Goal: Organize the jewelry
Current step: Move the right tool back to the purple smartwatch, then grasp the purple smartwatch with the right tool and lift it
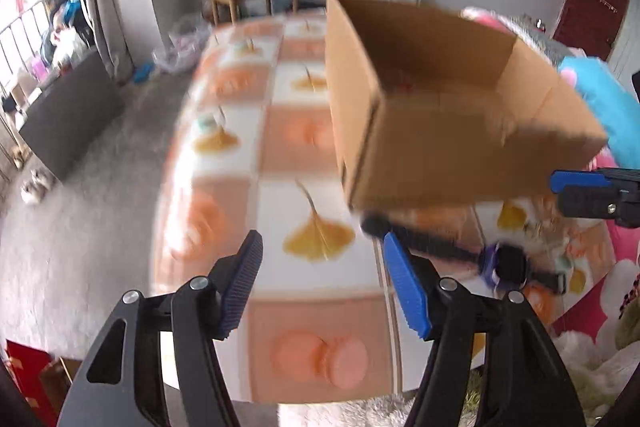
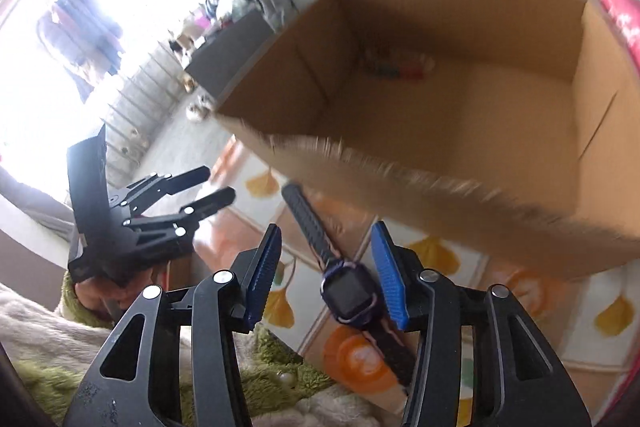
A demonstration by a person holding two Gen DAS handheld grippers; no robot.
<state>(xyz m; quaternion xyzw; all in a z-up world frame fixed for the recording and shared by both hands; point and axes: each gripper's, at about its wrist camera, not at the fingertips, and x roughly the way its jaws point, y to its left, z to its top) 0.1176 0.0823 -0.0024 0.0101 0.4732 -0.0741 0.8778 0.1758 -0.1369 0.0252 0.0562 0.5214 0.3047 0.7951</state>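
Your right gripper [image 2: 326,273] stood open, empty, nearest the watch [image 2: 349,289], whose strap ran near-to-far between the pads; your left gripper [image 1: 320,285] gaped empty.

Both your wrist cameras look steeply down along their fingers, close over the surface [image 1: 320,155]; each sees the cardboard box [image 1: 440,131] and the watch [image 2: 350,285].

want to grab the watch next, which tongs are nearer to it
Right. The right tongs are open with the watch lying between their pads. The left tongs are also open, with the watch off to their right.
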